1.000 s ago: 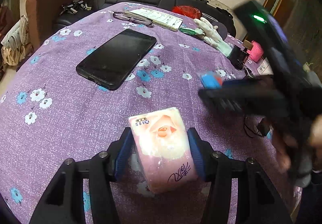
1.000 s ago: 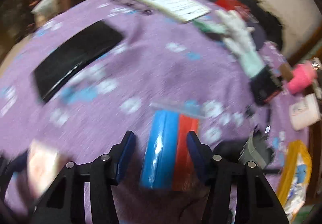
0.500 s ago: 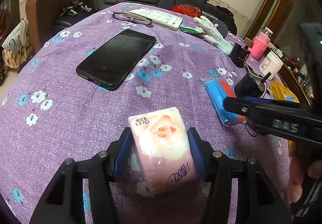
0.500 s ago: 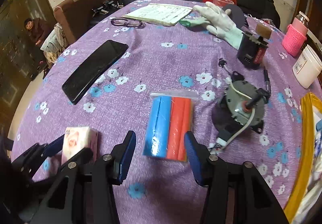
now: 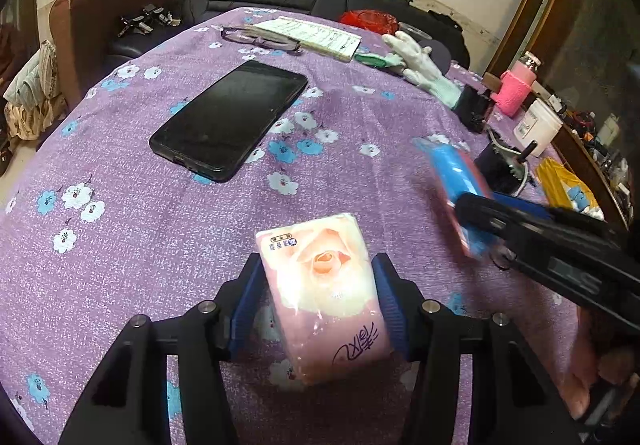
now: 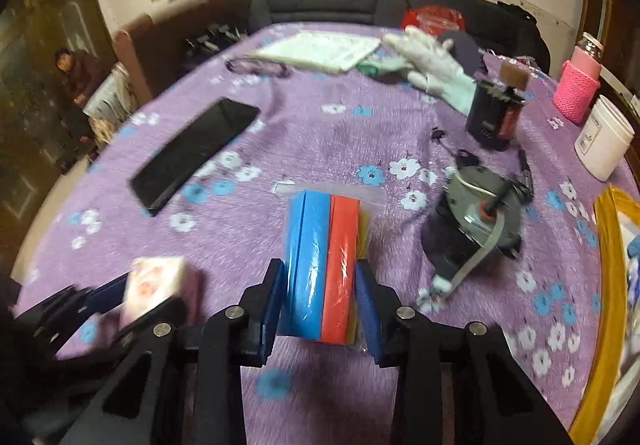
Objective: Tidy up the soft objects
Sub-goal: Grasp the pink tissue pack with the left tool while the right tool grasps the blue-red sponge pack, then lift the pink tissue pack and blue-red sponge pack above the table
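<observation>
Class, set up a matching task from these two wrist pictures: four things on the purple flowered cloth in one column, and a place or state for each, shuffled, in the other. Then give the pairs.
Things:
1. tissue pack
2. foam bag
3. phone
4. white glove

Places or states:
A. lies flat and alone, screen dark
B. between the left tongs
C. at the far side, beside the paper pad
D. between the closing right tongs

Pairs: 1-B, 2-D, 3-A, 4-C

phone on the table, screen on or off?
Off. The phone lies flat, face up on the purple floral tablecloth, and its screen is uniformly black in both wrist views, with no lit content.
</observation>
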Available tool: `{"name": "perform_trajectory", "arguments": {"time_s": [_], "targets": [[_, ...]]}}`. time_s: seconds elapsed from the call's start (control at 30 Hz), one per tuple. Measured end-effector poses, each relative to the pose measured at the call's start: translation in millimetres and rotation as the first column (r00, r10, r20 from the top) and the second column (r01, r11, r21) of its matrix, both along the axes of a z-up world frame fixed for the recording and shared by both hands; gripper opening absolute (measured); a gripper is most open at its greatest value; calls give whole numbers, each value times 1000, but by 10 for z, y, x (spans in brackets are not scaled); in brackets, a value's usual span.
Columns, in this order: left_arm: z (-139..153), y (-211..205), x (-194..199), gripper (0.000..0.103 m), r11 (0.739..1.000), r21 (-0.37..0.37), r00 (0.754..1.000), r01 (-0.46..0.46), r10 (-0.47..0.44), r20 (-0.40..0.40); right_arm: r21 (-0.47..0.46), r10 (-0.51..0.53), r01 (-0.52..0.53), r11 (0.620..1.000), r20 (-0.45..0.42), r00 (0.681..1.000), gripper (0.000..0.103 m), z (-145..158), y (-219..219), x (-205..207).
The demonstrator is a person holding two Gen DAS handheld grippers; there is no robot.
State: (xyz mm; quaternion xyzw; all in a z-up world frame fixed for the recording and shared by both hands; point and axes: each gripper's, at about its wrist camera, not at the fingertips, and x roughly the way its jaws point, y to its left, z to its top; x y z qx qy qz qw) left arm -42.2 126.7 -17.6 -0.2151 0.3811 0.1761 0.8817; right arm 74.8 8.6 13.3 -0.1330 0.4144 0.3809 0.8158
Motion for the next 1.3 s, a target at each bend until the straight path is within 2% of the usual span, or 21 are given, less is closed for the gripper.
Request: {"name": "perform_trajectory", "arguments": {"time_s": [0.13, 0.23, 0.37, 0.53, 0.6, 0.67, 0.73, 0.83, 0.97, 1.0, 1.03, 1.07, 1.13, 1.2, 1.3], "targets": [[86, -161, 47, 54, 998, -19, 998, 60, -60, 16, 114, -10, 10, 993, 1, 1000, 38, 204, -561, -195], [173, -381, 210, 54, 993, 45, 994, 112, -113, 3, 146, -100, 93, 985, 39, 994, 38, 286, -977, -184], [61, -566, 430, 54, 986, 63, 987, 156, -153, -57, 95, -223, 217, 972, 51, 974, 38, 162, -1351, 27], [1, -682, 535, 57, 981, 107, 985, 160, -151, -84, 9, -249, 249, 969, -22, 968, 39, -273, -1344, 265], [-36, -689, 549, 60, 982, 106, 985, 157, -148, -90, 6, -254, 254, 967, 12, 967, 40, -291, -1339, 249], [-51, -731, 562, 61, 978, 135, 985, 159, -147, -92, 14, -251, 251, 968, 12, 968, 44, -315, -1335, 259], [-69, -814, 599, 67, 968, 180, 981, 174, -154, -120, 16, -256, 256, 967, 1, 967, 54, -385, -1349, 284], [-71, -806, 600, 72, 969, 167, 980, 181, -165, -110, 31, -243, 242, 970, 30, 970, 54, -411, -1406, 264], [-72, -825, 614, 72, 967, 178, 979, 183, -164, -117, 100, -241, 239, 966, 5, 970, 44, -357, -1545, 287], [-65, -813, 608, 71, 969, 174, 981, 178, -161, -109, 110, -248, 245, 963, 18, 969, 43, -340, -1567, 281], [-55, -790, 596, 55, 972, 169, 984, 166, -151, -96, 129, -260, 253, 959, 40, 965, 43, -297, -1598, 258], [-33, -748, 566, 52, 977, 157, 988, 146, -137, -68, 157, -283, 268, 951, 84, 955, 43, -225, -1638, 217], [-13, -686, 544, 51, 983, 129, 992, 128, -125, -27, 228, -319, 280, 932, 157, 935, 43, -86, -1714, 147], [49, -679, 494, 51, 983, 144, 993, 110, -114, 19, 285, -318, 255, 924, 204, 926, 43, 14, -1751, 77], [154, -730, 443, 51, 973, 210, 991, 92, -110, 76, 234, -251, 206, 950, 184, 950, 43, -67, -1599, 85]]}}
